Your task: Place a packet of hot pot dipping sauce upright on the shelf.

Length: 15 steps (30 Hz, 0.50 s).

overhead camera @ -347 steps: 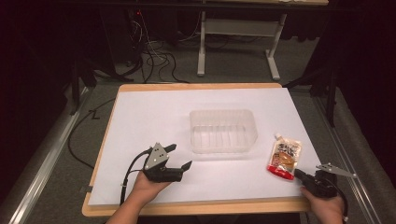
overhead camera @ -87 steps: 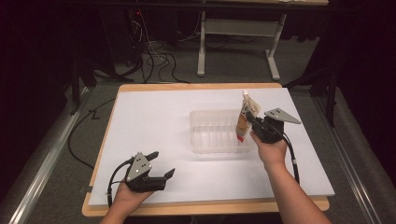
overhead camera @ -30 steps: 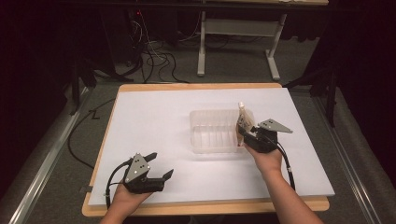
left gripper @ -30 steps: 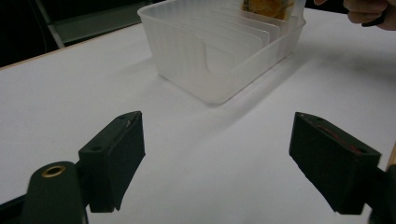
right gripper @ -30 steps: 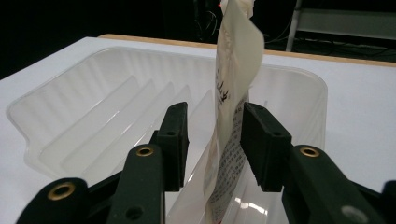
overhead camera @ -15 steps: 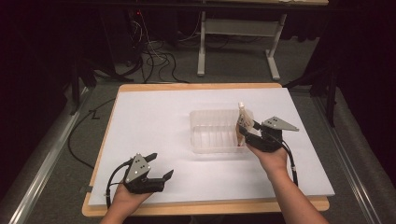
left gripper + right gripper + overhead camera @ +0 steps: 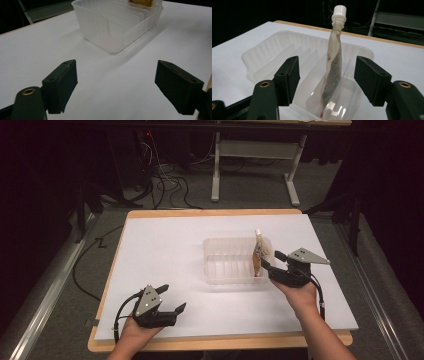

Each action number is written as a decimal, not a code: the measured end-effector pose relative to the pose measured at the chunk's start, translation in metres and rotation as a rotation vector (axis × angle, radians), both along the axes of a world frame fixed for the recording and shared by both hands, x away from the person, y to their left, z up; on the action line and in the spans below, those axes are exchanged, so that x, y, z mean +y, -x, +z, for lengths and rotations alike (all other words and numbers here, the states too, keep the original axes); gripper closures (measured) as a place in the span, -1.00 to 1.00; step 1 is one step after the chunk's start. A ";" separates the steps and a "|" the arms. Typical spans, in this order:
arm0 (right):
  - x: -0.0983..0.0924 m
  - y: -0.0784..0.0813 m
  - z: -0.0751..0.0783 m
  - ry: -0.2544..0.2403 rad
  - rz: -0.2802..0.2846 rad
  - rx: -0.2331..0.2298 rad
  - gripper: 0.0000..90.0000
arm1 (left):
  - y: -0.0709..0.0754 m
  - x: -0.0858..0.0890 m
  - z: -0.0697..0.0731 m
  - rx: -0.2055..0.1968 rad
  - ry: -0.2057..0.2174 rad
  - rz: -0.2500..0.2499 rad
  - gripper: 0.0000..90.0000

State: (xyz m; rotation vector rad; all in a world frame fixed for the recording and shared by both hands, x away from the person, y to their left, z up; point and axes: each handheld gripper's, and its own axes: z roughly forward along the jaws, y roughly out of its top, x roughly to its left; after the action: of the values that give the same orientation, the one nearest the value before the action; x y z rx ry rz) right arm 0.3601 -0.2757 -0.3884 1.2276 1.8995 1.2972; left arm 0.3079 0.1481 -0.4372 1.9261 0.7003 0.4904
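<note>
A spouted pouch (image 7: pixel 258 253) with a white cap stands upright in the right end slot of a clear ribbed plastic tray (image 7: pixel 227 265) at the table's middle. My right gripper (image 7: pixel 270 260) sits just right of the tray, pointing at the pouch. In the right gripper view the pouch (image 7: pixel 334 67) stands between the spread jaws of that gripper (image 7: pixel 329 78), which have just been opening, and neither pad touches it. My left gripper (image 7: pixel 172 298) rests open near the front left edge, with bare table between its jaws. In the left gripper view that gripper (image 7: pixel 118 87) faces the tray (image 7: pixel 117 27) from a distance.
The tray sits on a white mat (image 7: pixel 170 245) over a wooden board with an exposed front edge (image 7: pixel 215 342). Black cables (image 7: pixel 85 270) trail off the left side. A desk frame (image 7: pixel 255 165) and more cables stand on the floor beyond the far edge.
The right gripper's jaws have spread apart and let go of the pouch. The hand has drawn back a little to the right. The pouch stays upright in the tray. The left gripper has not moved.
</note>
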 end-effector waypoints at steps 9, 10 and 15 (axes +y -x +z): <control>-0.029 0.029 -0.008 0.041 -0.015 -0.013 -0.24 | 0.000 -0.002 -0.001 0.005 0.002 -0.001 -0.58; -0.031 0.032 -0.010 0.043 -0.021 -0.011 -0.24 | 0.001 -0.003 -0.001 0.005 -0.002 -0.003 -0.58; -0.050 0.055 -0.026 0.039 -0.046 -0.003 -0.28 | 0.001 -0.004 -0.002 0.010 -0.003 -0.007 -0.58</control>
State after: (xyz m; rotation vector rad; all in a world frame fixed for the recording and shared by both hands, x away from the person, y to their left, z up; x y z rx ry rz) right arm 0.3051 -0.3255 -0.4146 1.2421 1.8745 1.2322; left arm 0.3068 0.1437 -0.4391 1.9347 0.6989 0.4780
